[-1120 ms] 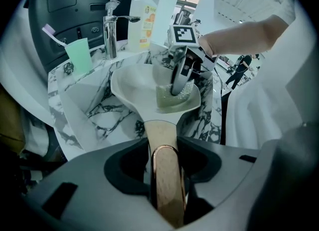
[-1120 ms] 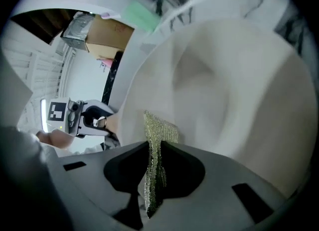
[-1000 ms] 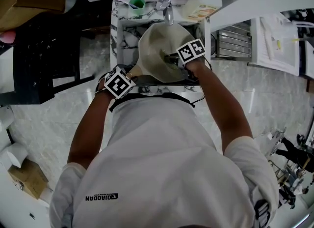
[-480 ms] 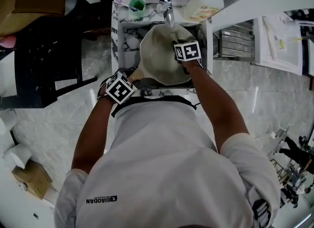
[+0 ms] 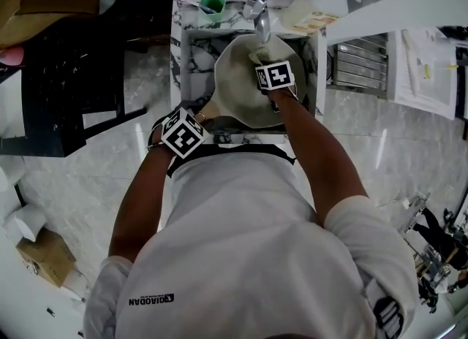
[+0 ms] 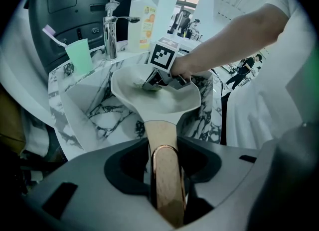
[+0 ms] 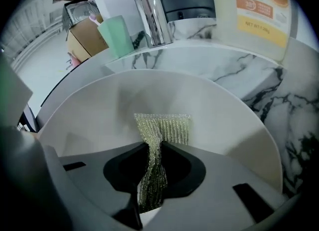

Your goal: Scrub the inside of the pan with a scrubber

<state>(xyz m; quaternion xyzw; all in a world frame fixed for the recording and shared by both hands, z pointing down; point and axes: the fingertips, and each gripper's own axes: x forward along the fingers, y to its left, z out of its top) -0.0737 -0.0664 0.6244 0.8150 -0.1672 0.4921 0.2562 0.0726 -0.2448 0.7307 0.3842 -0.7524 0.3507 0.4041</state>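
Observation:
A cream pan (image 5: 245, 85) (image 6: 164, 103) (image 7: 149, 105) is held tilted over a marble sink (image 5: 191, 56). Its wooden handle (image 6: 163, 165) runs back between the jaws of my left gripper (image 6: 164, 175) (image 5: 183, 131), which is shut on it. My right gripper (image 7: 152, 175) (image 5: 274, 76) reaches inside the pan near its far side, shut on a greenish mesh scrubber (image 7: 159, 130) (image 6: 149, 83). The scrubber's free end lies pressed flat against the pan's inner wall.
A chrome tap (image 5: 257, 9) (image 7: 147, 11) (image 6: 110, 31) stands behind the sink. A green cup (image 5: 213, 3) (image 7: 117, 36) (image 6: 79, 56) with a toothbrush is at the back left, and a detergent jug (image 5: 311, 5) (image 7: 254, 6) at the back right. Black furniture (image 5: 66, 89) stands left.
My right gripper has carried the scrubber from the near right part of the pan's inside toward its far side, under the tap. The left gripper keeps hold of the handle.

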